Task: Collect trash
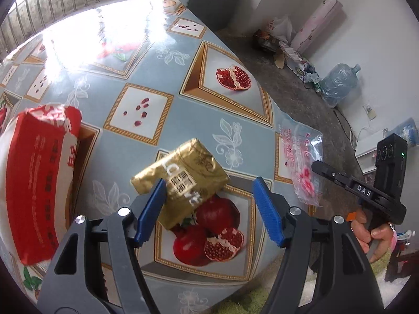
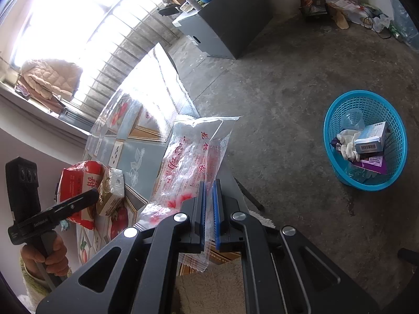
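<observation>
A gold foil packet (image 1: pixel 180 180) lies on the pomegranate-print table (image 1: pixel 146 60). My left gripper (image 1: pixel 209 185) is open above it, its blue fingers on either side, the left finger over the packet's edge. A red and white bag (image 1: pixel 39 175) lies to the left. My right gripper (image 2: pixel 208 191) is shut on a clear plastic bag with red print (image 2: pixel 193 157) at the table's right edge; the bag also shows in the left wrist view (image 1: pixel 301 162). The gold packet (image 2: pixel 111 191) and red bag (image 2: pixel 78 183) show small at the left of the right wrist view.
A blue mesh basket (image 2: pixel 392 157) with trash in it stands on the concrete floor to the right. A grey box (image 2: pixel 225 28) stands further back. Clutter and a water jug (image 1: pixel 340 83) line the far wall. A window with bars is behind the table.
</observation>
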### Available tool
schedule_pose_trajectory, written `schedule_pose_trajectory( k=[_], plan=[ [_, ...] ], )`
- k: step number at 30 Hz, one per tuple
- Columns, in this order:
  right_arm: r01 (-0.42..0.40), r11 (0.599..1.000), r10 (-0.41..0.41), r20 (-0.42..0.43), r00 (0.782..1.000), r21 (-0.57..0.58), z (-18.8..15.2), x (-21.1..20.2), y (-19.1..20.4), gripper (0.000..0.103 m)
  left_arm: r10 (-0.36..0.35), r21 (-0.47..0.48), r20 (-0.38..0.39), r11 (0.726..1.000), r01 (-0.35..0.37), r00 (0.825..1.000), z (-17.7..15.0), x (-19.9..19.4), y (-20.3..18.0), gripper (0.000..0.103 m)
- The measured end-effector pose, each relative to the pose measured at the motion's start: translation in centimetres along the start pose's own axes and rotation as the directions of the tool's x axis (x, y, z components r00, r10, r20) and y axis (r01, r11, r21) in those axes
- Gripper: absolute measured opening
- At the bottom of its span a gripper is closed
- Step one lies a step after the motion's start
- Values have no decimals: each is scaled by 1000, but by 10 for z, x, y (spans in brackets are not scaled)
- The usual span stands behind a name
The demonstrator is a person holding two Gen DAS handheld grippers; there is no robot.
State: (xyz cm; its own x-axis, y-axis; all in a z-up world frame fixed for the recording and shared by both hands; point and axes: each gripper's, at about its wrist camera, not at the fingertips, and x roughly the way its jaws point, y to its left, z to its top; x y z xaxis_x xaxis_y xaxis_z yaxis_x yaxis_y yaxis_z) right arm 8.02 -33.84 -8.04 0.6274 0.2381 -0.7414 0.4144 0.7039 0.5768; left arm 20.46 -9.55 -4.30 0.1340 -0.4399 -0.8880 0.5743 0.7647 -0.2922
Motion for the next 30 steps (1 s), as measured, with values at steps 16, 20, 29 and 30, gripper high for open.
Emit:
schedule_pose_trajectory(
  k=[16,20,29,30],
  plan=[
    [-18,1000,18,0,1000,15,0,0,-3,5,-25,153,4,988,24,1000,-54,-15,-31,69],
    [-25,999,25,-4,1000,22,0,1,-5,5,61,206,42,976,-68,997,-52,-13,-37,69],
    [-26,999,26,-9,1000,23,0,2,-5,5,110,308,163,939,-157,980,-34,-30,-44,69],
    [-26,999,26,-9,1000,21,0,2,-5,5,117,326,176,930,-170,977,-29,-28,-44,70]
  ],
)
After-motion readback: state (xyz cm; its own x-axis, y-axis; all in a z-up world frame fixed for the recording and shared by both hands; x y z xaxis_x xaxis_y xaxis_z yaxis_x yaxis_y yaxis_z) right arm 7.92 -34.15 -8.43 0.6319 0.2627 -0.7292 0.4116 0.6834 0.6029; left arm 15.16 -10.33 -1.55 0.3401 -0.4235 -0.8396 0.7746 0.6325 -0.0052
